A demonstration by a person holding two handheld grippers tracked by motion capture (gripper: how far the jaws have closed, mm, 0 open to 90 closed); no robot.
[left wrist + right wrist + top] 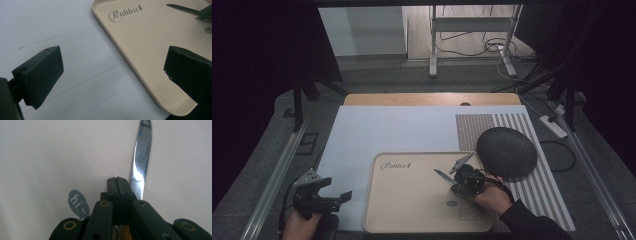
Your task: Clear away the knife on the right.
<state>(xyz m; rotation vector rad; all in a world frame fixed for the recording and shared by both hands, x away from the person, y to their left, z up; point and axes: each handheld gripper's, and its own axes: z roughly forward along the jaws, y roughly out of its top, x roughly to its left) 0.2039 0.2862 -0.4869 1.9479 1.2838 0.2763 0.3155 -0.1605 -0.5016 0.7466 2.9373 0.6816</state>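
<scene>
Steel table knife is clamped in the closed right gripper over the beige tray; left gripper stands wide, empty. Risk: off-centre grip lets the blade pivot or slip.

Knife tip beyond the top edge, handle hidden behind the right claw.

Before you, the table, a wooden strip showing at its far edge, carries a white sheet. Taking the beige tray on that sheet as landmark: a striped mat lies right of it, and on that mat a dark round mat.
</scene>
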